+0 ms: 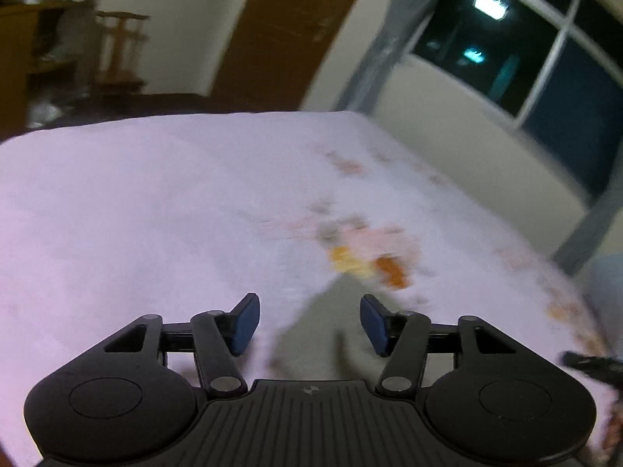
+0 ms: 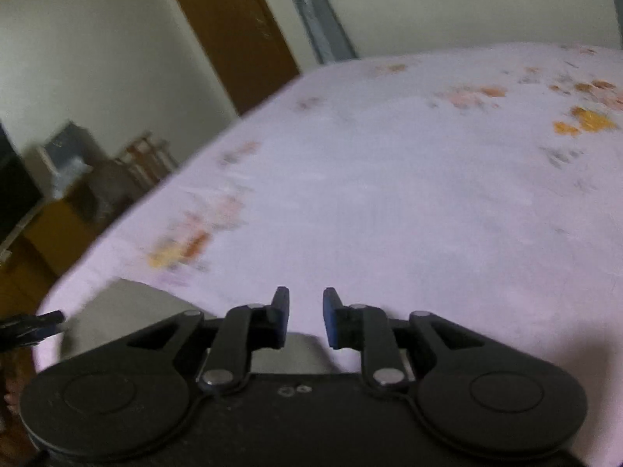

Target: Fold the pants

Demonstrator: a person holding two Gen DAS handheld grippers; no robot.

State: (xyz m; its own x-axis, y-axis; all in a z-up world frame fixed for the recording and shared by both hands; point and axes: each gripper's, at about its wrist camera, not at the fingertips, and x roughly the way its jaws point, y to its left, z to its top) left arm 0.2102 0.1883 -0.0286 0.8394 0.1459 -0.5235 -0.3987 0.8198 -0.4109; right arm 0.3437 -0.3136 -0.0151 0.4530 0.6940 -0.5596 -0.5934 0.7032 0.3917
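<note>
Both views are motion-blurred. A grey garment, apparently the pants (image 1: 311, 334), lies on the bed just under and ahead of my left gripper (image 1: 309, 321), which is open and empty above it. In the right wrist view the same grey cloth (image 2: 128, 311) lies at the bed's near left edge, partly hidden by my right gripper (image 2: 306, 317), which is open with a narrow gap and holds nothing. The other gripper's dark tip shows at the frame edge in each view (image 1: 592, 366) (image 2: 35, 325).
The bed has a pale pink sheet (image 1: 136, 214) with orange flower prints (image 1: 370, 260) (image 2: 584, 120). Beyond it are a brown door (image 1: 288, 35), a dark window (image 1: 525, 50) with grey curtain, and wooden furniture (image 1: 23, 50) at the left.
</note>
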